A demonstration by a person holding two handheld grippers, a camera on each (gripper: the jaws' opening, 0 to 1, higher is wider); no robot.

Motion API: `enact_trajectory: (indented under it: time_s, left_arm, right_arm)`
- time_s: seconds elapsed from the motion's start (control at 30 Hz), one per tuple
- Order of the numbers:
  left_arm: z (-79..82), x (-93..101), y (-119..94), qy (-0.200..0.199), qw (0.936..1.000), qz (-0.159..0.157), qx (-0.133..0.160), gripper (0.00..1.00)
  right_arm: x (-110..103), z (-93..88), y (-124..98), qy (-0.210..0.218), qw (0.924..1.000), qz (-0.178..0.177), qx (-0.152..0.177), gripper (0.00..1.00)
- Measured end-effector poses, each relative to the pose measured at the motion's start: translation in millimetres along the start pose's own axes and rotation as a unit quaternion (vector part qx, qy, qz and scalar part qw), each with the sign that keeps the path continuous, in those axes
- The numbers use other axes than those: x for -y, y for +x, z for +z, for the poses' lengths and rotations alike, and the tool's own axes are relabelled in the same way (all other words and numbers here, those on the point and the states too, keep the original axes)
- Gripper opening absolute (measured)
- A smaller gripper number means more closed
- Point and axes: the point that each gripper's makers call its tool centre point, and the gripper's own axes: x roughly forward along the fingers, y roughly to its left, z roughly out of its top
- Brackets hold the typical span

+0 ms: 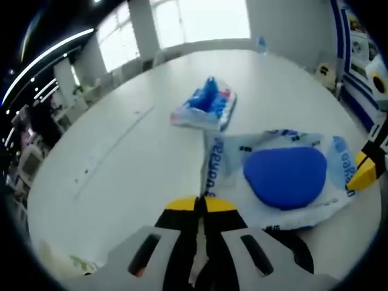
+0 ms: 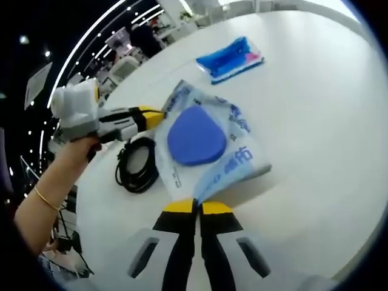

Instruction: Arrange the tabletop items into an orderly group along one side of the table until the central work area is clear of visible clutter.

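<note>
Both hand-held grippers pinch plastic bag (image 2: 206, 151) edges, jaws closed

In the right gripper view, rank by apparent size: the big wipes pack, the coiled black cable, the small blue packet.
1. Big wipes pack.
2. Coiled black cable.
3. Small blue packet; it lies farther off, so its rank against the cable is unsure.

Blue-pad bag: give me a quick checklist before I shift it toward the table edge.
1. Left tool shut on the blue-pad bag edge: ok.
2. Right tool shut on the opposite corner: ok.
3. Bag lifted off the table: cannot tell.
4. Coiled black cable clear of the bag: not ok, it lies right beside it.
5. Smaller blue packet away from the bag: ok.
</note>
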Motion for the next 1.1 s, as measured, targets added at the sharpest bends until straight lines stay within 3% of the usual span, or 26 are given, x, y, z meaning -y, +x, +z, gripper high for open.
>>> enact_trajectory:
  time_s: [0.4, 0.67, 0.83, 1.1]
  left_arm:
    - [1.9, -5.4, -20.4, -0.025, 0.9997, 0.008, -0.002, 0.0]
    - [3.9, -8.1, -43.8, -0.063, 0.9979, 0.005, 0.017, 0.0]
    - [2.6, -6.3, -54.1, -0.072, 0.9972, 0.007, 0.018, 0.0]
    - [1.7, -11.2, -74.5, -0.129, 0.9901, 0.035, 0.041, 0.0]
  right_arm:
    - [6.6, 9.1, -5.0, -0.03, 0.9995, -0.008, 0.008, 0.01]
    - [10.3, 20.2, -9.4, -0.065, 0.9974, -0.02, 0.023, 0.01]
    - [16.6, 35.9, -15.8, -0.076, 0.9957, -0.033, 0.042, 0.01]
    - [16.1, 62.6, -17.7, -0.121, 0.9901, -0.042, 0.056, 0.01]
